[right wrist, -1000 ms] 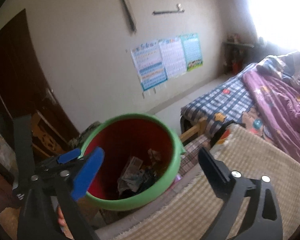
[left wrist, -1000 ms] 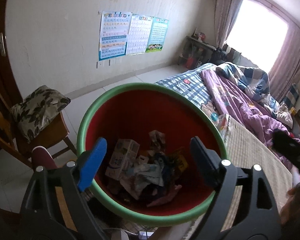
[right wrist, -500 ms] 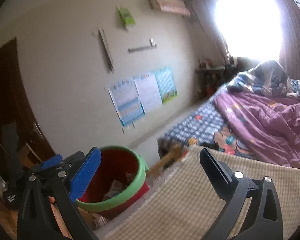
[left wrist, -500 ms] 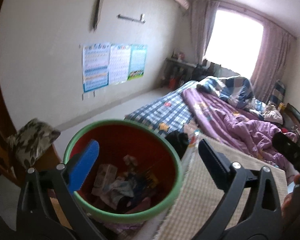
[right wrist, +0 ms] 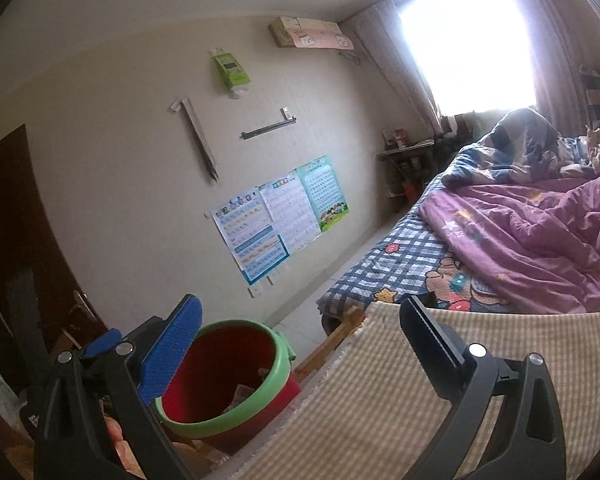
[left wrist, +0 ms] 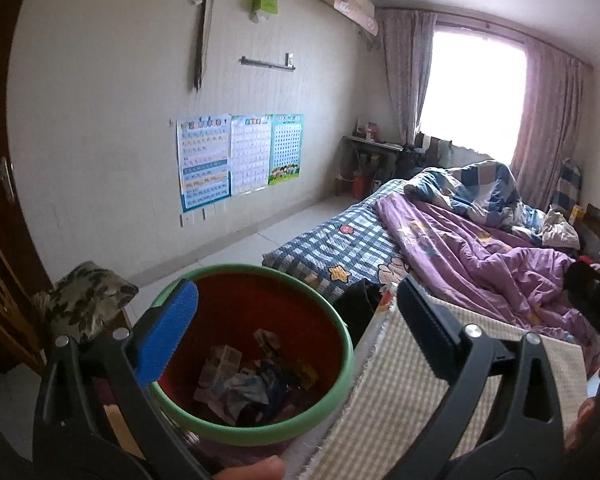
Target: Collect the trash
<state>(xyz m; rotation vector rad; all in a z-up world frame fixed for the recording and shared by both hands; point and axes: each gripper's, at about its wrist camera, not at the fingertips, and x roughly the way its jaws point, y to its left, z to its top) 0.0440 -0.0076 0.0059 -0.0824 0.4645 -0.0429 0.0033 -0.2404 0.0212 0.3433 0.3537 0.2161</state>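
A red bin with a green rim (left wrist: 319, 312) stands beside the checked beige tablecloth (left wrist: 399, 412). Crumpled paper and wrappers (left wrist: 244, 384) lie in its bottom. My left gripper (left wrist: 296, 316) is open and empty, above the bin's right rim and the cloth edge. In the right wrist view the bin (right wrist: 268, 392) is at the lower left. My right gripper (right wrist: 300, 332) is open and empty, above the cloth (right wrist: 379, 412), to the right of the bin. The left gripper's blue fingertip (right wrist: 100, 344) shows at its left.
A bed with a plaid sheet and purple quilt (left wrist: 459, 248) lies to the right. A chair with a patterned cushion (left wrist: 84, 300) stands left of the bin. Posters (left wrist: 236, 156) hang on the wall. A dark door (right wrist: 8, 248) is at the left.
Both grippers have risen and drawn back from the bin, tilting up toward the room. The bin now looks smaller and lower in both views. Both jaws stay open.
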